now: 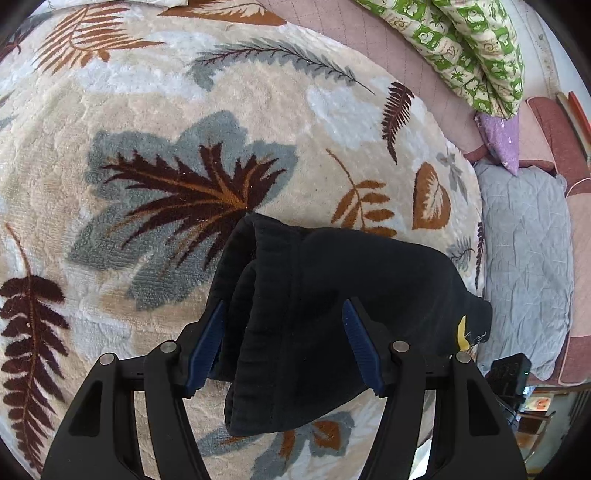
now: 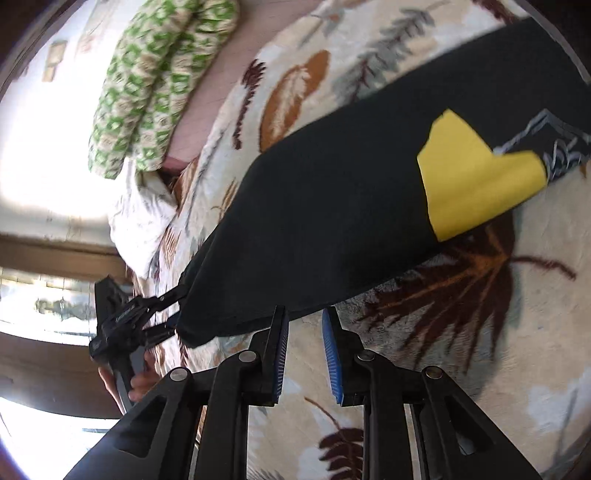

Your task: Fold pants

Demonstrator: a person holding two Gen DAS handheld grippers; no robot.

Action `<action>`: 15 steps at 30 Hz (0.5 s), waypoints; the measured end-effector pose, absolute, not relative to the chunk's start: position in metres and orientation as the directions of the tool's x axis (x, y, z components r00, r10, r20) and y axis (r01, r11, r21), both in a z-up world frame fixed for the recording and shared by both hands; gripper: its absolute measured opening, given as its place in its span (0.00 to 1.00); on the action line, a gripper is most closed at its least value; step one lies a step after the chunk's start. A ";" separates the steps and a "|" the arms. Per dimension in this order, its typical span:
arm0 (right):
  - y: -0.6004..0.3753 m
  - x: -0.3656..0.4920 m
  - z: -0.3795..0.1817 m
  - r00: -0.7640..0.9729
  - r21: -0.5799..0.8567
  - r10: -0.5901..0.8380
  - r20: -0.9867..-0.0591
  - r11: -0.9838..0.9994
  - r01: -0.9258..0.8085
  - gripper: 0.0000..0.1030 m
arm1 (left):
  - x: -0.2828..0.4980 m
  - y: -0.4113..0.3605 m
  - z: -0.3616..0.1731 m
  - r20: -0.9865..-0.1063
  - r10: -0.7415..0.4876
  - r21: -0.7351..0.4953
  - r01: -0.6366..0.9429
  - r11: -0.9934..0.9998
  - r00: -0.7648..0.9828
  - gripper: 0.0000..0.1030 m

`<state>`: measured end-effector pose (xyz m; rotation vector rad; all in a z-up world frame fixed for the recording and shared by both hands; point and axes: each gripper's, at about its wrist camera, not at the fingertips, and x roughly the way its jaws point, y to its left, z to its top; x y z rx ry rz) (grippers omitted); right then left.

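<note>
The black pants (image 1: 325, 314) lie on a leaf-patterned blanket (image 1: 147, 110), with a ribbed cuff end between my left fingers. My left gripper (image 1: 284, 306) stands open around that cuff end, its blue pads apart on either side of the cloth. In the right wrist view the pants (image 2: 351, 221) stretch across the blanket (image 2: 480, 350), with a yellow patch (image 2: 476, 177) and white print near the far end. My right gripper (image 2: 304, 317) is open and empty just below the pants' edge. The left gripper (image 2: 147, 317) shows there at the pants' near end.
A green-and-cream patterned pillow (image 1: 476, 48) lies at the back on a pink quilted sheet (image 1: 369, 33). A purple cushion (image 1: 502, 140) and a grey quilted pad (image 1: 524, 258) lie at the right. A bright window (image 2: 37, 147) is at the left in the right wrist view.
</note>
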<state>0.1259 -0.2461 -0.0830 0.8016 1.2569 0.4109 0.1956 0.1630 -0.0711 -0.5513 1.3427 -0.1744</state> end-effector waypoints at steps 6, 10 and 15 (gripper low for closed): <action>-0.242 0.128 -0.101 0.322 0.715 0.639 -0.699 0.636 0.291 0.32 | 0.196 0.167 -0.071 -0.859 -0.451 -0.498 -0.188 0.847 0.242 0.62; -0.240 0.132 -0.108 0.343 0.718 0.631 -0.696 0.604 0.345 0.32 | 0.196 0.165 -0.071 -0.859 -0.446 -0.495 -0.186 0.849 0.249 0.62; -0.242 0.135 -0.116 0.371 0.732 0.633 -0.679 0.550 0.401 0.23 | 0.195 0.167 -0.070 -0.878 -0.391 -0.455 -0.224 0.862 0.276 0.35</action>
